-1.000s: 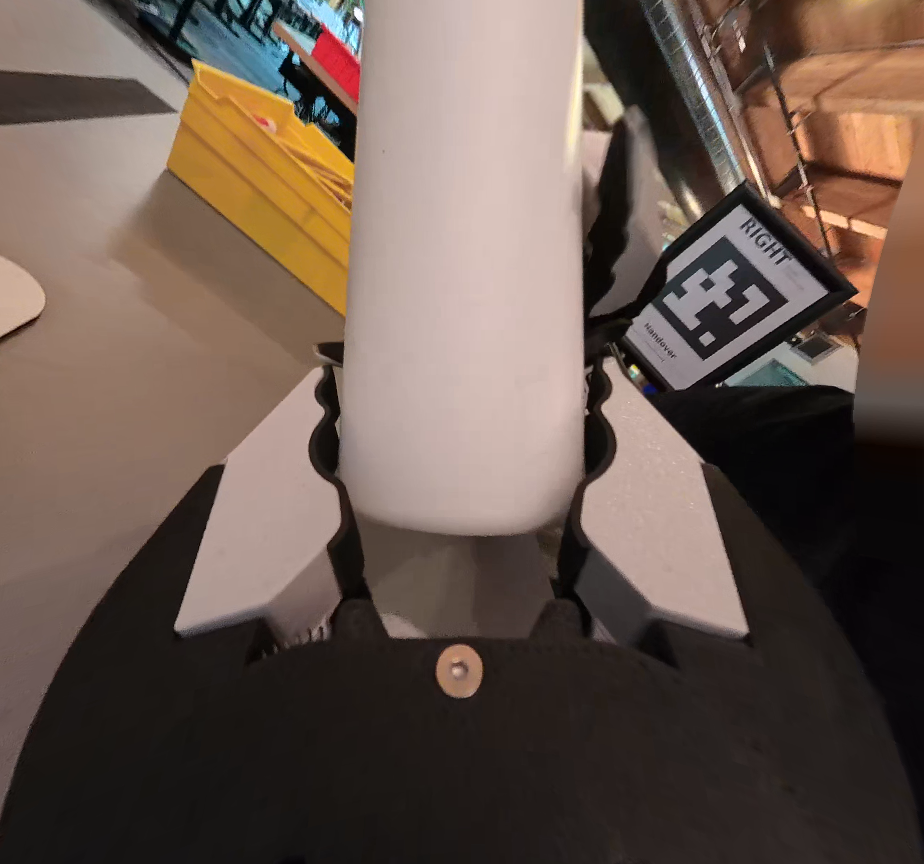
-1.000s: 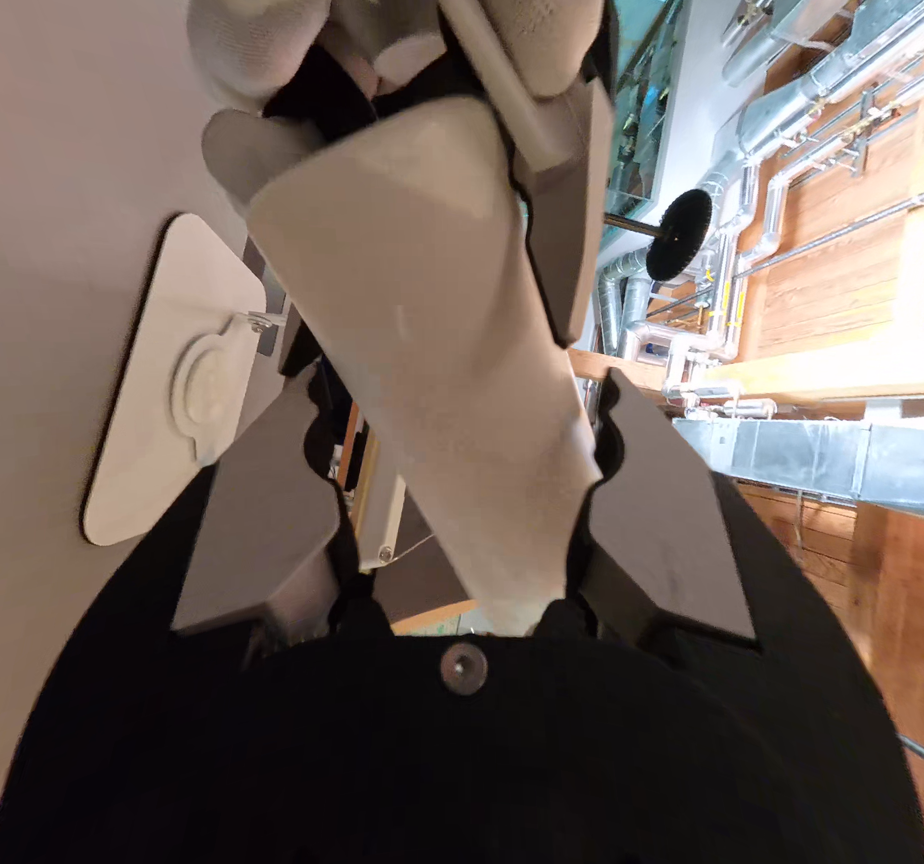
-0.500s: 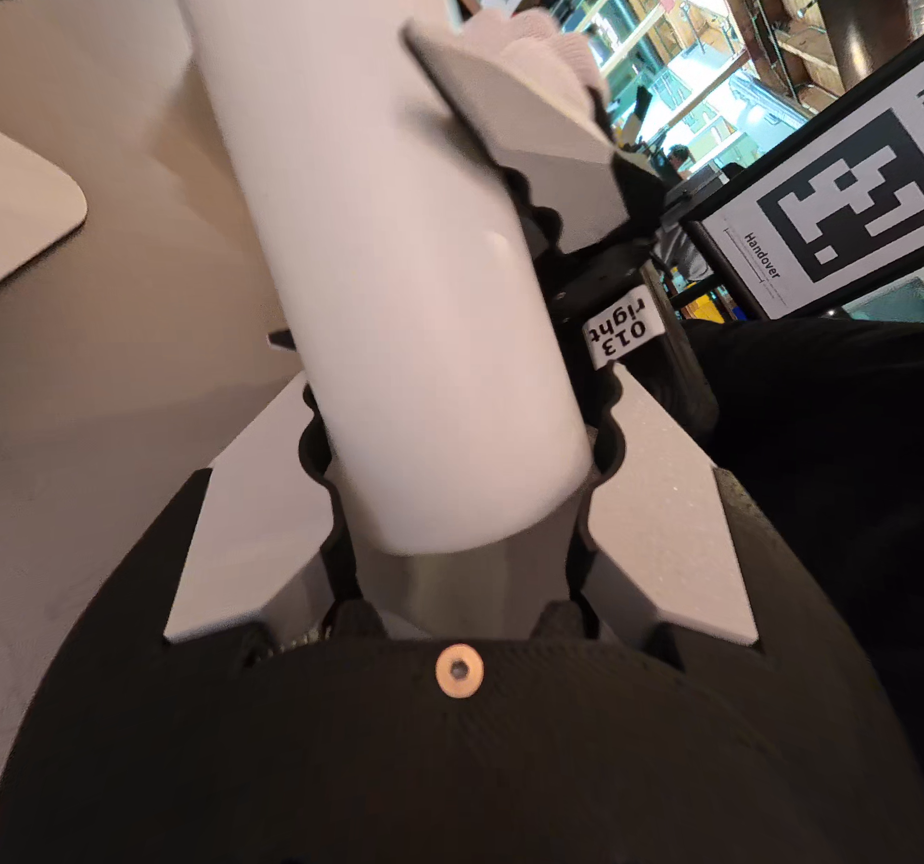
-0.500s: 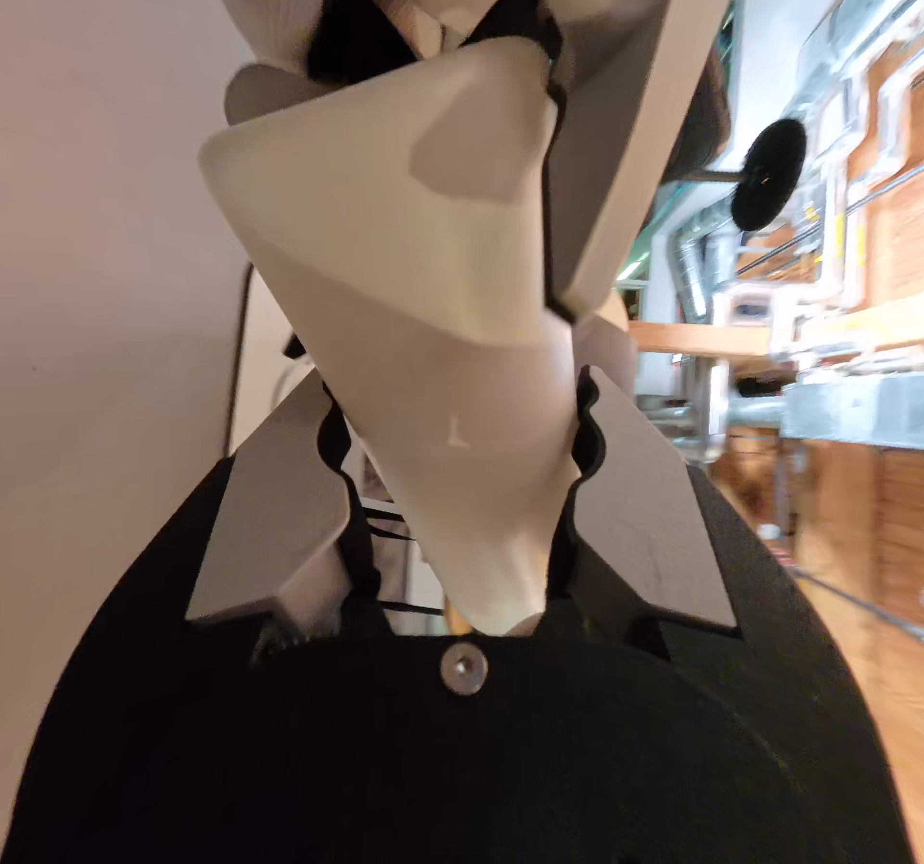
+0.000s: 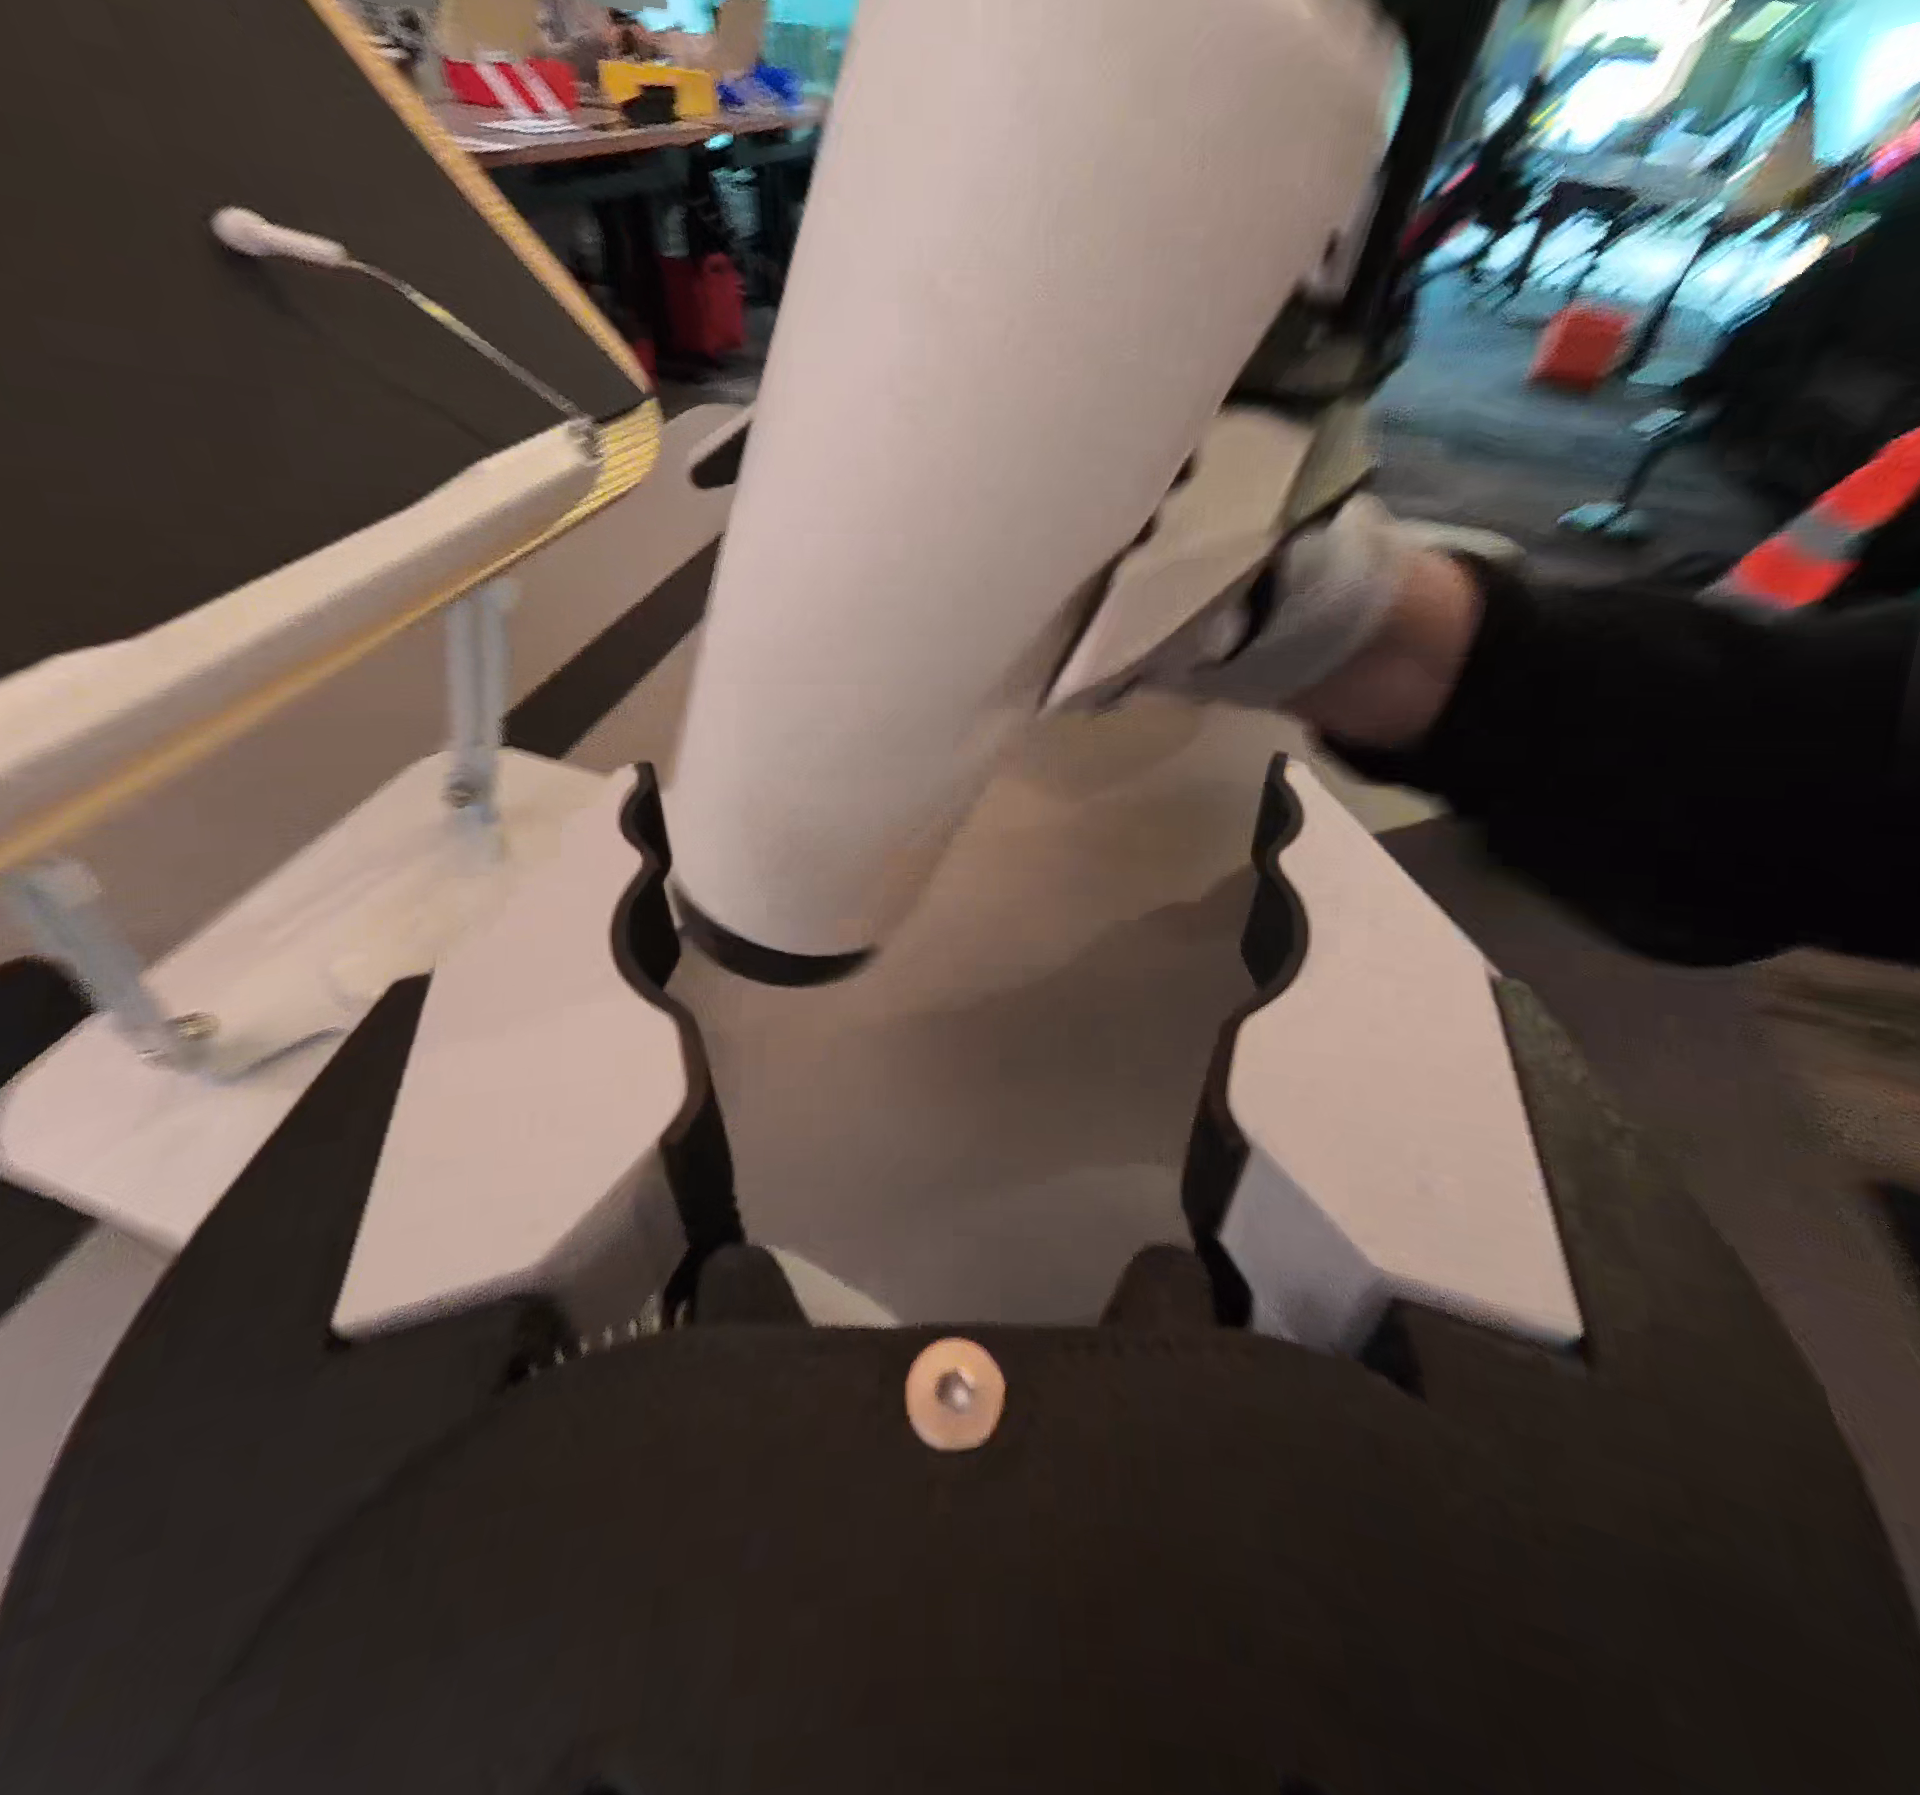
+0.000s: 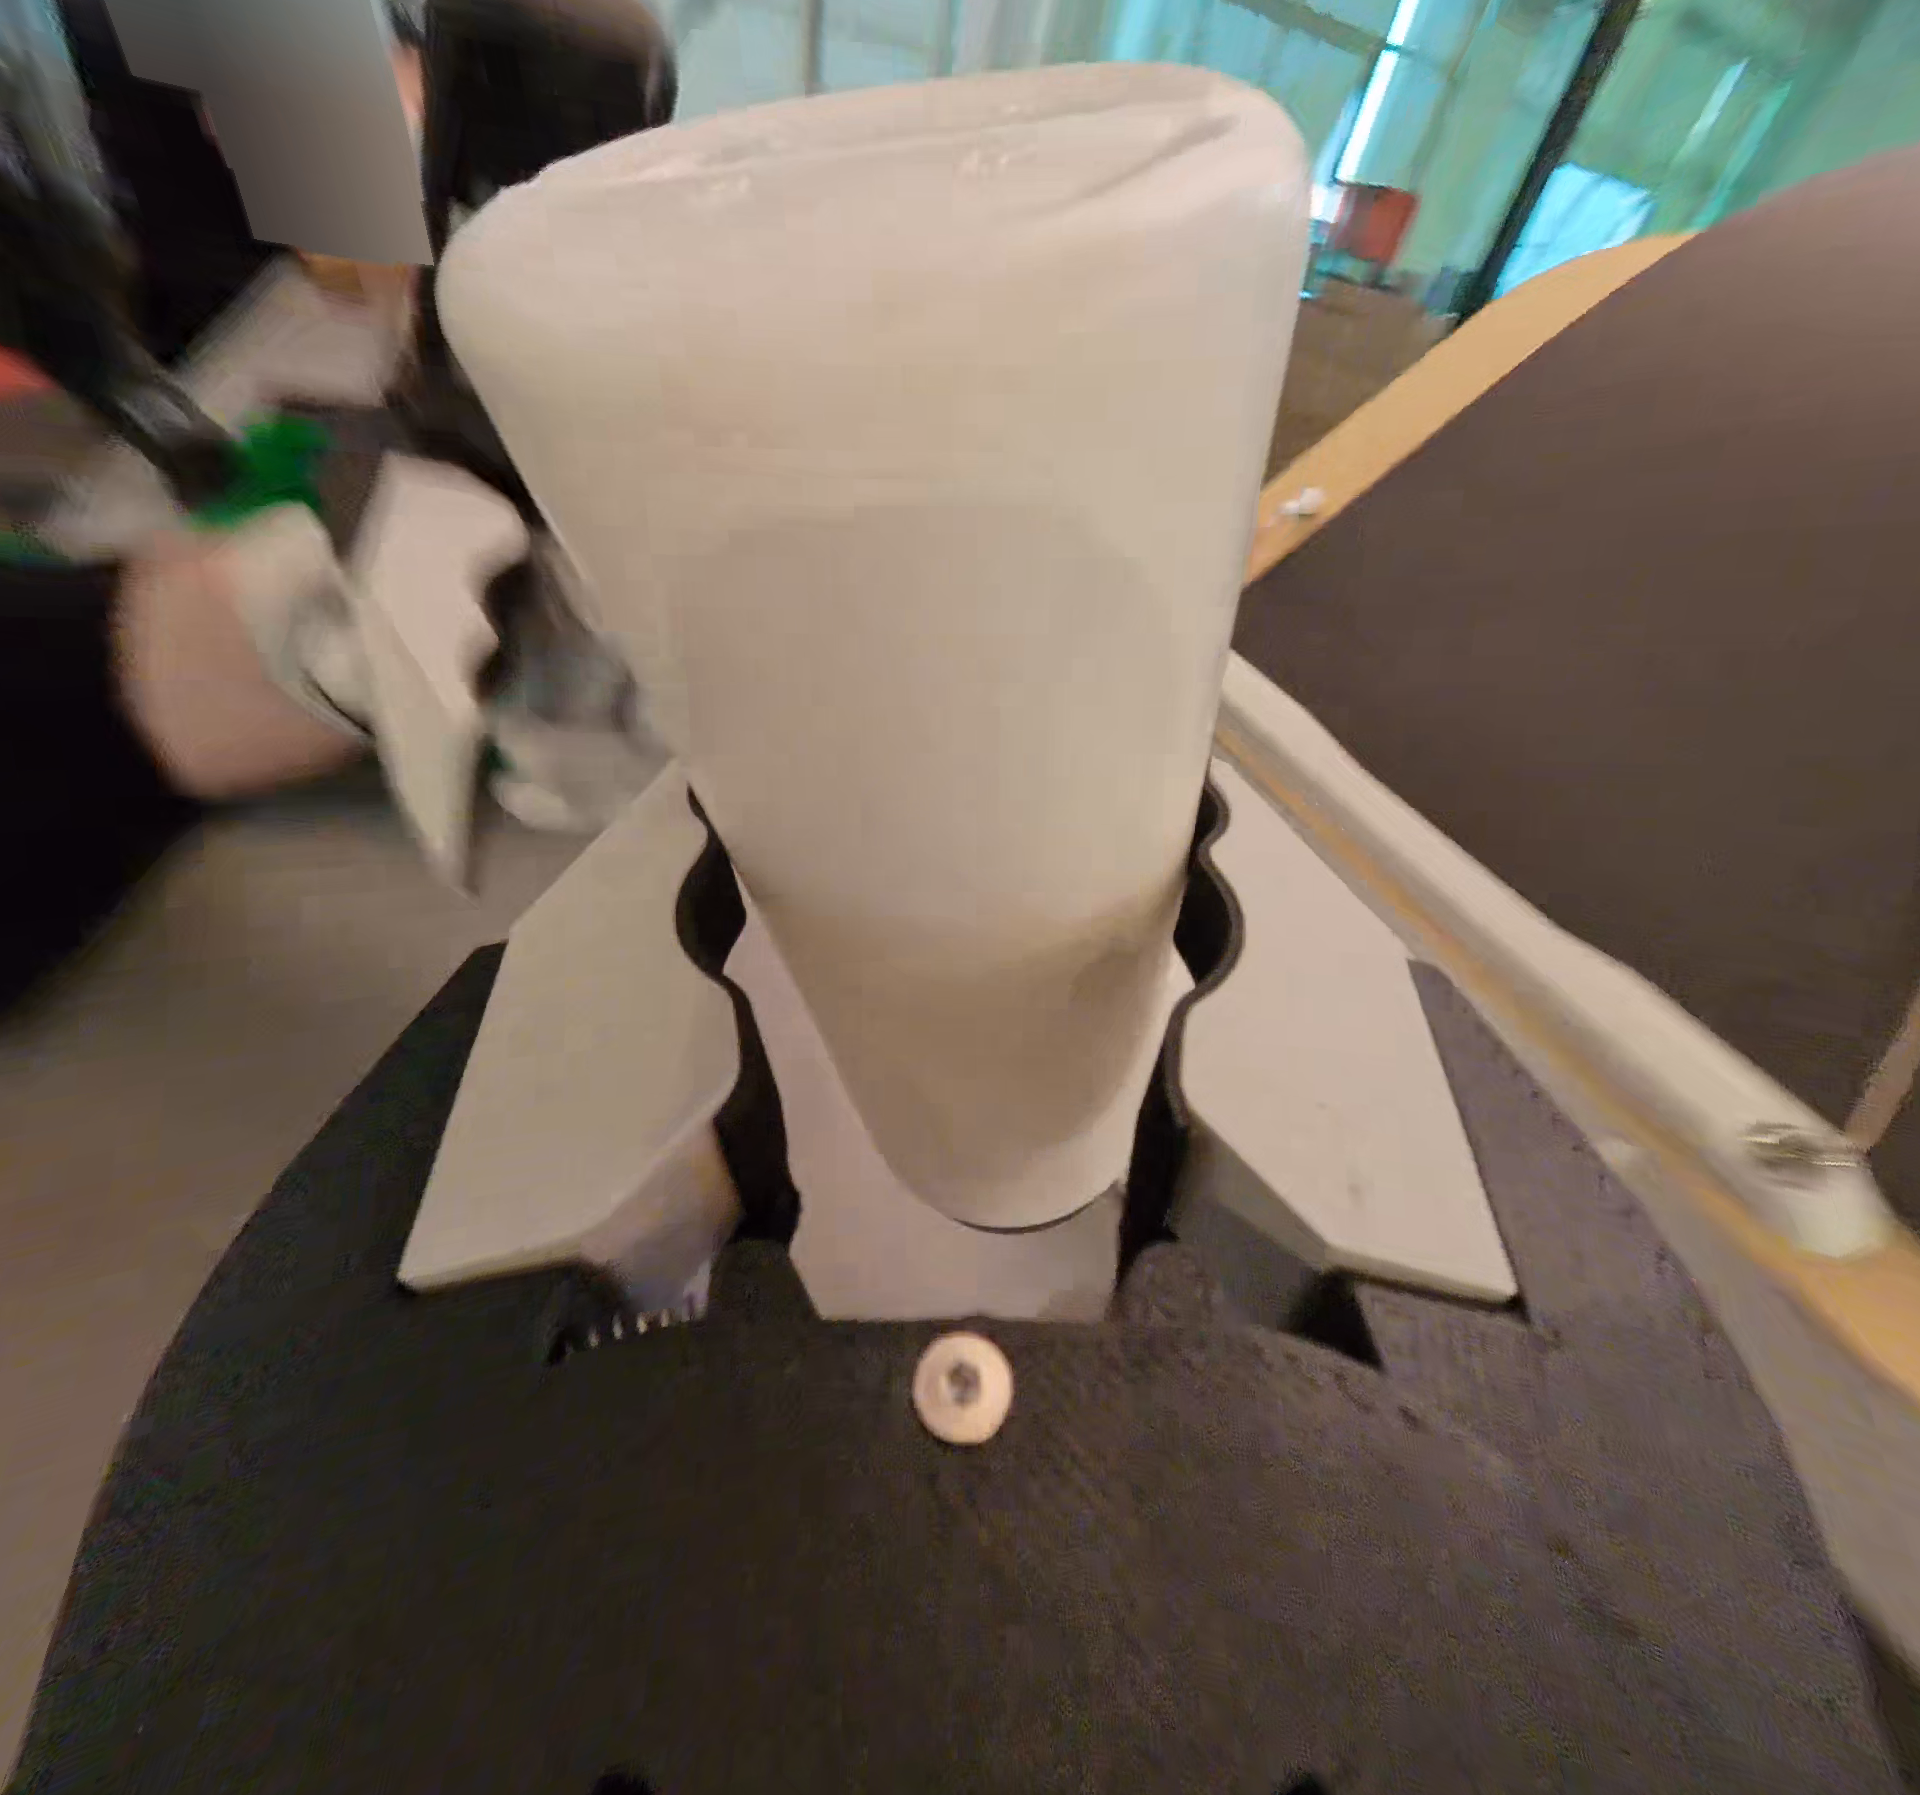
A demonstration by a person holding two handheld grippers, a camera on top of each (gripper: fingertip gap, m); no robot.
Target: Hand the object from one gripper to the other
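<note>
The left gripper (image 5: 956, 976) is standing released, jaws wide, the white bottle (image 5: 997, 374) just brushing its left finger. The right gripper (image 6: 961, 924) is clamping that bottle upright above the grey table (image 6: 239, 997); a dark board (image 6: 1621, 519) is leaning beyond.

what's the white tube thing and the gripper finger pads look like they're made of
White tube: probably matte plastic, going by its smooth, opaque, glare-free surface; coated metal is possible too. Right gripper, shut on it, has finger pads that look like black rubber or soft plastic: dull, with a moulded wavy profile.
</note>
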